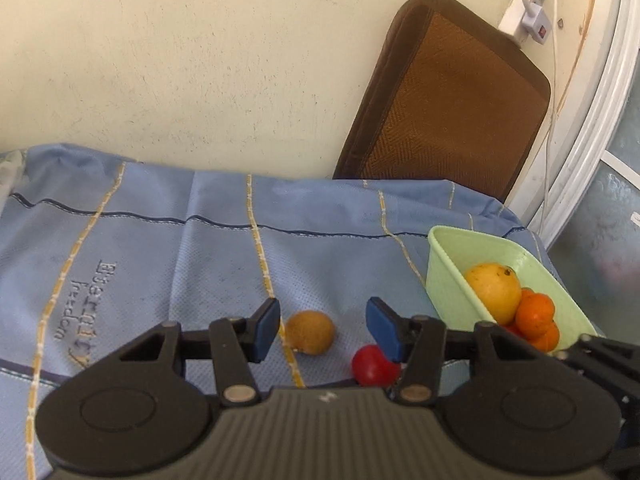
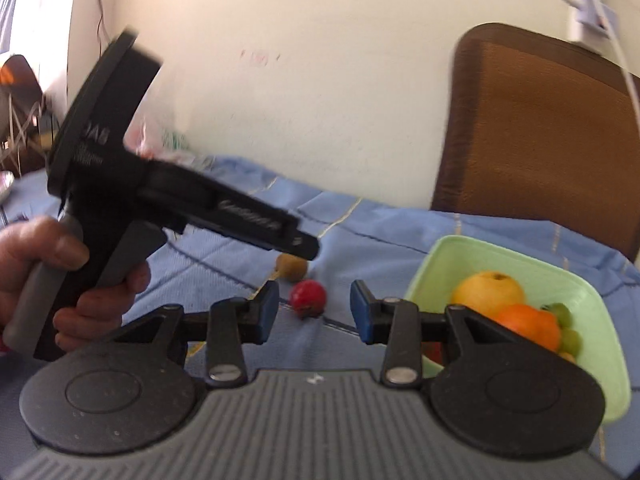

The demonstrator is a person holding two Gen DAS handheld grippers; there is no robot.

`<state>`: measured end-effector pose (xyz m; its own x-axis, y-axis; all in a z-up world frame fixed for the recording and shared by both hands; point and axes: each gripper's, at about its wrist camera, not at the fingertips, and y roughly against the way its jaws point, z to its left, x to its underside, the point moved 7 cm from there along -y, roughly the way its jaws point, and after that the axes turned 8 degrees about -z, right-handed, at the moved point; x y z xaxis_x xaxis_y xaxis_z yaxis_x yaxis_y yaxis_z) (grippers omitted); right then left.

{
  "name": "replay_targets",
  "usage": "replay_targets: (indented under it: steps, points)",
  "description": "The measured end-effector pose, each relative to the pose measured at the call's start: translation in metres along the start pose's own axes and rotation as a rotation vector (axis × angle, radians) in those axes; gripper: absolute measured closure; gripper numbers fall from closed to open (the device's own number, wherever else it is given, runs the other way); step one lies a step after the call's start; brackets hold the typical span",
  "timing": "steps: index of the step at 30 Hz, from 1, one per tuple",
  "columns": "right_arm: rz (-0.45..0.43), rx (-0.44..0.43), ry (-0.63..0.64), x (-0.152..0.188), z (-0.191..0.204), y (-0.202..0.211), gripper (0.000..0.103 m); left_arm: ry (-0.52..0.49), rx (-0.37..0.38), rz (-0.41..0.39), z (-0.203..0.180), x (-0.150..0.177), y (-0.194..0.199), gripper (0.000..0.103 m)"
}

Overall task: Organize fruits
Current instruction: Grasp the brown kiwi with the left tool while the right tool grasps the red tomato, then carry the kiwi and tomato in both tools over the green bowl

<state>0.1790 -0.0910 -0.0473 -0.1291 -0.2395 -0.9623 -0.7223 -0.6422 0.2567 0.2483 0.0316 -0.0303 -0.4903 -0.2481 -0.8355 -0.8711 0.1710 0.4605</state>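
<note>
A brown kiwi point(image 1: 311, 332) and a red fruit point(image 1: 374, 366) lie on the blue cloth point(image 1: 168, 264). My left gripper point(image 1: 324, 330) is open and empty, and the kiwi sits between its blue pads. A green bin point(image 1: 448, 276) at the right holds a yellow fruit point(image 1: 494, 290) and oranges point(image 1: 534, 312). In the right wrist view my right gripper point(image 2: 314, 312) is open and empty, just before the red fruit point(image 2: 308, 298); the kiwi point(image 2: 294, 266) lies behind it. The bin point(image 2: 440, 264) with the yellow fruit point(image 2: 488, 290), an orange point(image 2: 530, 326) and green grapes point(image 2: 562, 314) is at the right.
The left gripper's body and a hand point(image 2: 60, 264) fill the left of the right wrist view. A brown cushion point(image 1: 448, 100) leans on the cream wall behind the cloth. A white power strip with cable point(image 1: 528, 12) hangs at the upper right.
</note>
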Motion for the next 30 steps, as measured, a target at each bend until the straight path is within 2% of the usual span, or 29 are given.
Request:
replay_targets:
  steps: [4, 7, 9, 10, 14, 15, 22, 26, 30]
  points:
    - [0.069, 0.038, 0.061, 0.006, 0.005, -0.032, 0.061, -0.018, -0.003, 0.016, 0.003, 0.008, -0.008, 0.054]
    - [0.090, 0.075, 0.115, 0.008, 0.007, -0.045, 0.061, 0.017, 0.015, 0.032, 0.008, 0.010, -0.011, 0.062]
    - [0.104, 0.091, 0.156, 0.011, 0.009, -0.051, 0.061, 0.025, 0.016, 0.042, 0.011, 0.011, -0.013, 0.072]
    - [0.110, 0.094, 0.181, 0.012, 0.011, -0.053, 0.061, 0.023, 0.016, 0.040, 0.010, 0.011, -0.012, 0.072]
    - [0.119, 0.094, 0.297, 0.018, 0.023, -0.054, 0.074, 0.009, 0.017, 0.037, 0.008, 0.013, -0.007, 0.072]
    - [0.120, 0.092, 0.303, 0.018, 0.024, -0.051, 0.074, 0.009, 0.014, 0.036, 0.008, 0.014, -0.005, 0.072]
    - [0.036, 0.103, 0.181, 0.017, 0.006, 0.000, 0.074, -0.026, 0.055, 0.017, -0.016, 0.027, 0.033, 0.072]
    - [0.021, 0.147, 0.067, 0.029, -0.020, 0.044, 0.074, -0.078, 0.126, 0.016, -0.054, 0.040, 0.054, 0.072]
    - [0.027, 0.200, -0.039, 0.046, -0.043, 0.080, 0.074, -0.141, 0.189, 0.042, -0.093, 0.057, 0.058, 0.072]
